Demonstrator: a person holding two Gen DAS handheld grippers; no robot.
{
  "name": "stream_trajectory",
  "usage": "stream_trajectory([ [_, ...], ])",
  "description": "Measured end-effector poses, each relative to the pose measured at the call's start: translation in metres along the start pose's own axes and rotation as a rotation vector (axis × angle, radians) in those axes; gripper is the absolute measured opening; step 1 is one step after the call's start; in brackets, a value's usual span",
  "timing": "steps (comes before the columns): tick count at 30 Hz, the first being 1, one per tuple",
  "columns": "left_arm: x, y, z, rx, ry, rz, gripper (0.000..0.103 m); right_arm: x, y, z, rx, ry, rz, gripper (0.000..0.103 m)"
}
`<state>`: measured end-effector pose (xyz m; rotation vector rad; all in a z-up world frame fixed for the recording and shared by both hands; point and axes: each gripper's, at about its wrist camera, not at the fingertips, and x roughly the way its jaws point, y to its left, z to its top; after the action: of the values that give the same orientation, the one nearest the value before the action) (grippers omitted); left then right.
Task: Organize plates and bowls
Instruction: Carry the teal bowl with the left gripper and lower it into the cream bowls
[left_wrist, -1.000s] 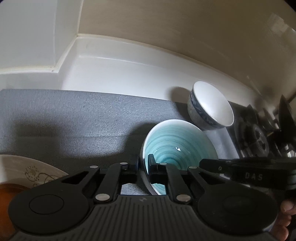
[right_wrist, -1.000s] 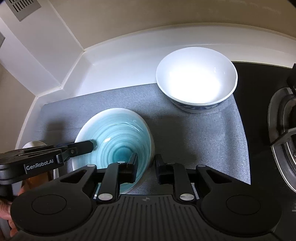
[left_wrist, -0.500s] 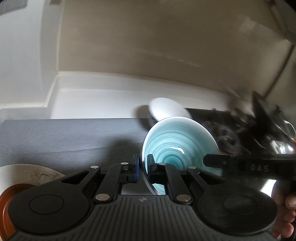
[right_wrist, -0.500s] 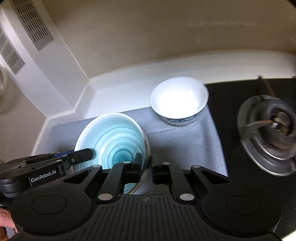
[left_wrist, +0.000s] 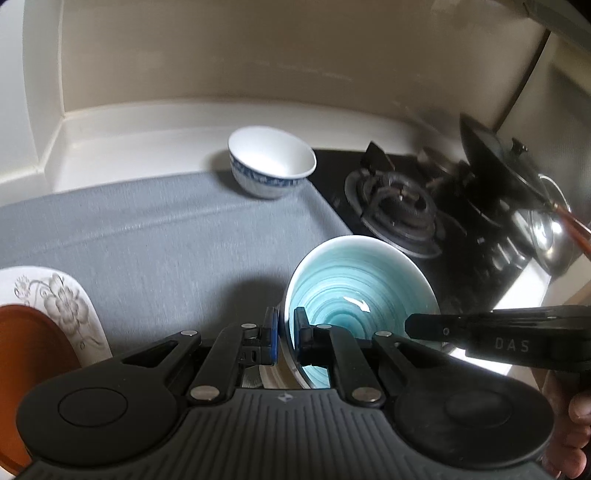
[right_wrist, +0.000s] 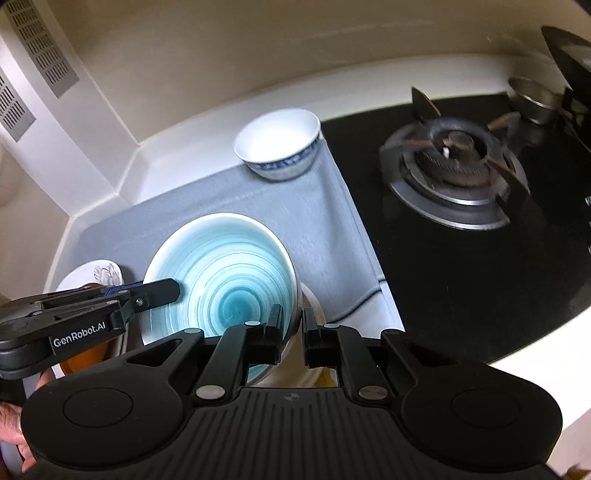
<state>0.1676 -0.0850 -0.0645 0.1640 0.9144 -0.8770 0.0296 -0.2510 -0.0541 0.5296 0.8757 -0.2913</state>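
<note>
Two grippers clamp one turquoise bowl (left_wrist: 356, 291) by opposite sides of its rim. The left gripper (left_wrist: 285, 332) has its jaws drawn narrow on the rim's near-left edge, one finger inside the bowl and one outside. The right gripper (right_wrist: 293, 328) is pinched just as tight on the other side, again with the rim between its fingers. The bowl is white outside, with ringed blue-green glaze inside, and it sits tilted above the front edge of the grey mat (left_wrist: 155, 236) that covers the worktop (right_wrist: 192, 155).

Seen from the right wrist view, the left gripper's side reads "GenRobot.AI"; seen from the left wrist view, the right gripper's side reads "DAS".

A small white bowl with a blue pattern (left_wrist: 271, 166) stands upright at the far edge of the mat, well apart from the held bowl. At the left edge of the mat lies a white plate with a grey flower print (left_wrist: 62, 306), and an orange-brown dish (left_wrist: 33, 369) lies partly on it. To the right of the mat is a black gas hob (right_wrist: 454, 166) with a metal burner ring. A person's fingers (left_wrist: 578, 413) show behind the right gripper.
</note>
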Motion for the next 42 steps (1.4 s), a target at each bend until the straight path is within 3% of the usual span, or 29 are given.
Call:
stream_trajectory([
  [22,0.016,0.003,-0.008,0.0,0.065,0.005,0.008,0.014,0.008,-0.007,-0.006,0.075,-0.054,0.011],
  [42,0.017,0.0,-0.003,0.013,0.056,0.0,0.008,0.018,0.006,-0.007,0.002,0.129,-0.057,0.014],
])
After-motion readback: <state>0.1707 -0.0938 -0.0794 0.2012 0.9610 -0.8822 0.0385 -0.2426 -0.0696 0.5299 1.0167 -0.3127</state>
